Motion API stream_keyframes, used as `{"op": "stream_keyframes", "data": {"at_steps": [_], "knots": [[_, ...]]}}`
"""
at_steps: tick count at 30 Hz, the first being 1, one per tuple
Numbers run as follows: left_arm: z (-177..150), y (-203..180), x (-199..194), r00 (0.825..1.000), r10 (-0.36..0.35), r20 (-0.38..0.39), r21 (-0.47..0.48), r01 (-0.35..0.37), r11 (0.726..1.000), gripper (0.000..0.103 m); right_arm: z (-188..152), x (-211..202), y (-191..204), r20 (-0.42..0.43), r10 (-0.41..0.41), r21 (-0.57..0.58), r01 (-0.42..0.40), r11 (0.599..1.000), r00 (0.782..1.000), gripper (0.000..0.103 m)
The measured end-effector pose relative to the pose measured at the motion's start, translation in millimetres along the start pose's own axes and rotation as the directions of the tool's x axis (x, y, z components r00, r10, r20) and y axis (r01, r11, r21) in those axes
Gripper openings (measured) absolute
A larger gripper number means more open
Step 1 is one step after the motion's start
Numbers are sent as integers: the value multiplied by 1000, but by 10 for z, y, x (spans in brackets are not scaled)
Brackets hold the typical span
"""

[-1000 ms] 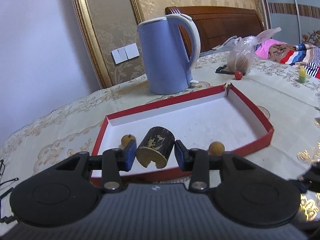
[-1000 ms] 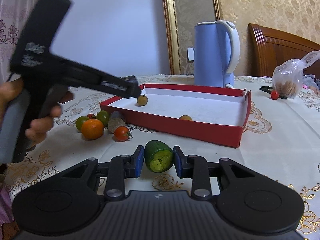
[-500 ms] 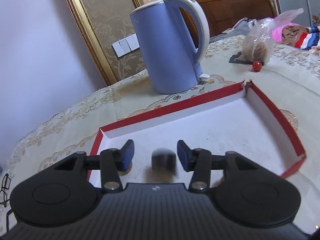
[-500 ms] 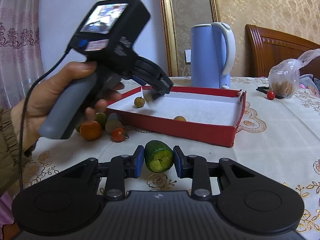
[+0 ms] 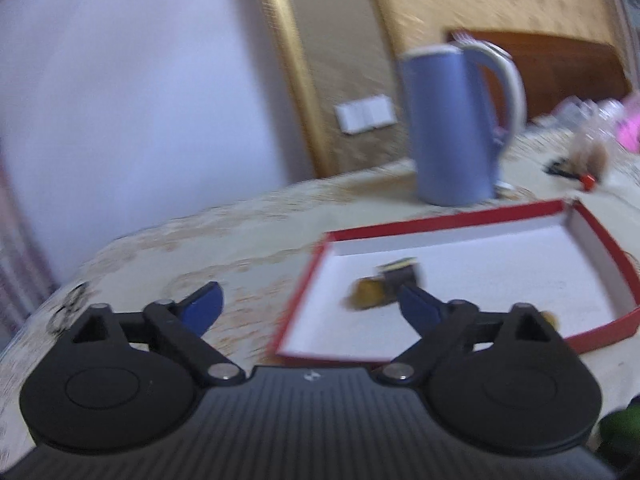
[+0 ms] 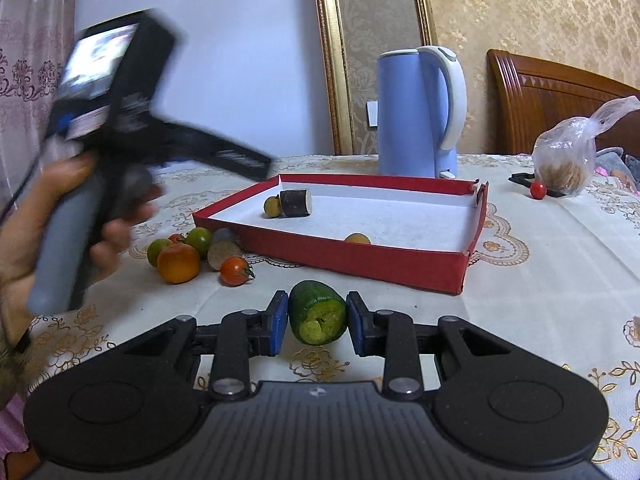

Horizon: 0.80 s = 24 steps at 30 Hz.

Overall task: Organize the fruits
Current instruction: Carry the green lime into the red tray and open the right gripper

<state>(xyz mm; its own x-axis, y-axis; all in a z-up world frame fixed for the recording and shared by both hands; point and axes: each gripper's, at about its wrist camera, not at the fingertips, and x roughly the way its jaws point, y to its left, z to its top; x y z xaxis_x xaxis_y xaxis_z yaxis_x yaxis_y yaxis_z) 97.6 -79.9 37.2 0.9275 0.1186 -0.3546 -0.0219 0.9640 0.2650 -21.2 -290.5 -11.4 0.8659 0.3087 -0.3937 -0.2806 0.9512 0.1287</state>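
My right gripper (image 6: 317,322) is shut on a green cucumber piece (image 6: 318,312), held low over the tablecloth in front of the red tray (image 6: 360,256). My left gripper (image 5: 310,306) is open wide and empty, left of and above the tray (image 5: 308,276). A dark cylinder piece (image 6: 295,202) lies in the tray's near left corner against a small yellow fruit (image 6: 273,206); both are blurred in the left wrist view (image 5: 384,286). Another small fruit (image 6: 357,239) sits by the tray's front wall.
A cluster of fruits lies left of the tray: an orange tomato (image 6: 178,263), green tomatoes (image 6: 199,239), a red cherry tomato (image 6: 235,271). A blue kettle (image 6: 418,112) stands behind the tray. A plastic bag (image 6: 568,156) and a red tomato (image 6: 538,190) lie far right.
My left gripper opened and let go of the dark cylinder, which now lies in the tray. The left gripper then pulled back to the left. My right gripper holds still with the cucumber.
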Motion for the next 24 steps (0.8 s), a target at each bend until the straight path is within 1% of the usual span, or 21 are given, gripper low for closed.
{"op": "stream_keyframes", "data": {"at_steps": [3,6,10,13,15,19,24], "knots": [[-207,298,-140,998,56,17,-97,-54,994,101,11,15,35,1,3,2,-3,1000,1000,31],[-406,547,-171,997,74,-10,-185,-75,980,103,23,15,84,3,6,-3,-6,1000,1000,31],[-575,758,-104,998,55,-44,-265,-65,962,103,45,19,140,12,2,-10,-2,1000,1000,31],[-611,859,-59,998,25,-61,-329,-43,943,103,61,29,150,13,-6,-8,6,1000,1000,31],[-631,902,-80,999,11,-52,-353,-29,935,103,68,27,152,15,-8,-5,9,1000,1000,31],[-640,921,-53,997,32,-67,-363,-54,930,103,83,29,151,21,-12,-2,12,1000,1000,31],[-651,938,-52,997,47,-61,-370,-66,927,103,109,49,117,27,-28,3,28,1000,999,31]]}}
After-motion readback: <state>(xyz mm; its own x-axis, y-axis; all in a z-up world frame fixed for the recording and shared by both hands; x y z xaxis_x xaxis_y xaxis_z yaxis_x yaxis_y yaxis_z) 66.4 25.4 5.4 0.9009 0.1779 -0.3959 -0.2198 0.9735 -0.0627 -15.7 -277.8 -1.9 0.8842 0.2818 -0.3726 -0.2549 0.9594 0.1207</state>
